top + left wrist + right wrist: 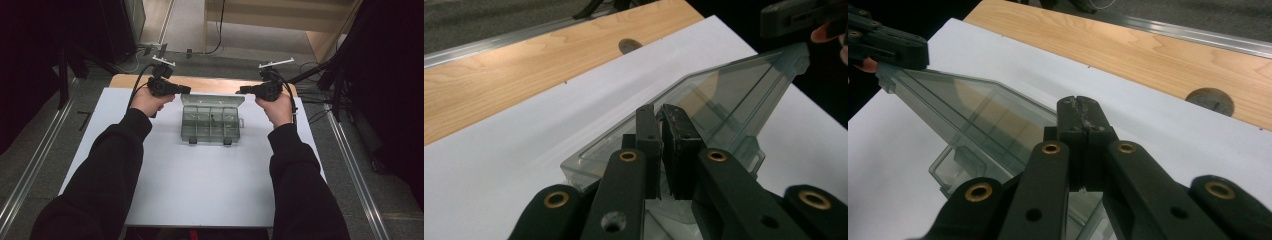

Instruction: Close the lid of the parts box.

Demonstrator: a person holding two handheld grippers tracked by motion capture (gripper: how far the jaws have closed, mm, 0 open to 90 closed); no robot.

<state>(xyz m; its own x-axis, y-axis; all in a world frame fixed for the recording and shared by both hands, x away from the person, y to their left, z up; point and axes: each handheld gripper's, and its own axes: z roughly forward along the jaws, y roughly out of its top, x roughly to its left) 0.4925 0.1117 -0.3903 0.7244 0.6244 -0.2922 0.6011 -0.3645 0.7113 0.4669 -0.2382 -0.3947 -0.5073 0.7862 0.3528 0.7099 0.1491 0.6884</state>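
The clear compartment box (211,123) sits mid-sheet on the white sheet (200,190), long axis running left to right, its lid (212,100) raised at the far edge. Left gripper (186,90) pinches the lid's left corner, jaws narrow. Right gripper (240,91) meets the lid's right corner, jaws fully closed; whether it grips the lid cannot be told. Both hands are equally near.

We are holding the left gripper (660,117) with its jaws nearly together over the raised clear lid (724,95) of a plastic box, which is resting on white sheet (499,165) over wooden table (524,65).
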